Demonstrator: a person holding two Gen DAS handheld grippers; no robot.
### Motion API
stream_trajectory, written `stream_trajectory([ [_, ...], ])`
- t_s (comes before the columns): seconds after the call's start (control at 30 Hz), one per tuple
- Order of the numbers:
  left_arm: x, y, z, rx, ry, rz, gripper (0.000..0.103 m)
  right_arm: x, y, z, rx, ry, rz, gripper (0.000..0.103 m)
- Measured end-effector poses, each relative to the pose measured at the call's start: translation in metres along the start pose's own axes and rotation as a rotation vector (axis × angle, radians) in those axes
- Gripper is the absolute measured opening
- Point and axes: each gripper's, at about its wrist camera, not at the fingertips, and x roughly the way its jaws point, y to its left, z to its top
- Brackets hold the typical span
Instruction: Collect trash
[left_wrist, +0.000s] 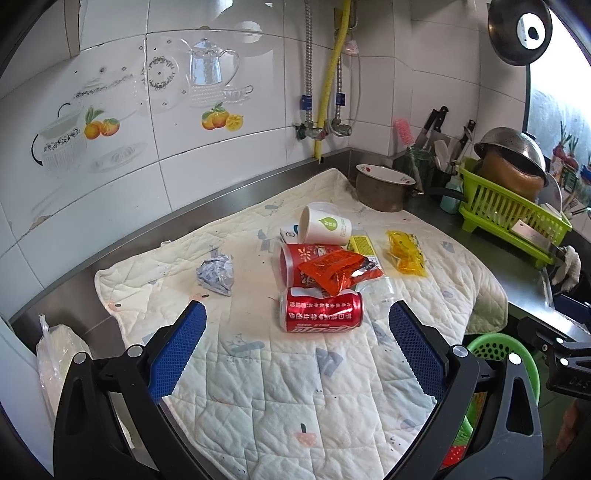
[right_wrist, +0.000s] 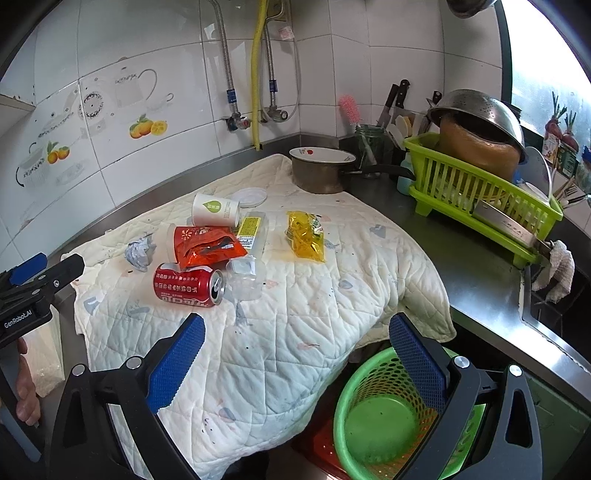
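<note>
Trash lies on a white quilted cloth (left_wrist: 277, 387): a dented red cola can (left_wrist: 323, 311) on its side, an orange snack wrapper (left_wrist: 338, 271) over a red cup (left_wrist: 291, 264), a white paper cup (left_wrist: 325, 225), a crumpled paper ball (left_wrist: 216, 275), a yellow packet (left_wrist: 406, 251) and a clear plastic bottle (right_wrist: 243, 277). My left gripper (left_wrist: 297, 317) is open, just short of the can (right_wrist: 188, 286). My right gripper (right_wrist: 295, 332) is open and empty, above the cloth's front edge (right_wrist: 258, 369) and a green mesh basket (right_wrist: 380, 417) below the counter.
A metal pot (left_wrist: 382, 188) stands at the cloth's back corner. A green dish rack (right_wrist: 480, 195) with a steel colander is on the right, beside knives and a jar. A plastic bag (left_wrist: 55, 362) lies at the left counter edge. The sink is far right.
</note>
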Motion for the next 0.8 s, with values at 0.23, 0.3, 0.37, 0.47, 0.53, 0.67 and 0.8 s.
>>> stream_trajectory([
  [0.23, 0.011, 0.015, 0.001, -0.019, 0.013, 0.02, 0.098, 0.021, 0.011, 0.009, -0.024, 0.007, 0.019, 0.097],
  [0.3, 0.014, 0.018, 0.001, -0.022, 0.017, 0.025, 0.097, 0.03, 0.013, 0.013, -0.029, 0.009, 0.022, 0.097],
  [0.37, 0.017, 0.022, 0.001, -0.023, 0.022, 0.029, 0.097, 0.037, 0.013, 0.015, -0.027, 0.013, 0.022, 0.097],
  [0.47, 0.022, 0.027, 0.001, -0.026, 0.029, 0.035, 0.097, 0.052, 0.008, 0.023, -0.016, 0.019, 0.013, 0.096],
  [0.53, 0.024, 0.03, 0.002, -0.027, 0.031, 0.037, 0.097, 0.061, 0.004, 0.029, -0.013, 0.015, 0.006, 0.096],
  [0.67, 0.032, 0.034, 0.003, -0.027, 0.039, 0.036, 0.097, 0.087, -0.006, 0.047, -0.011, 0.017, 0.005, 0.096],
  [0.8, 0.039, 0.037, 0.003, -0.025, 0.048, 0.03, 0.097, 0.117, -0.017, 0.065, 0.01, 0.036, 0.015, 0.095],
])
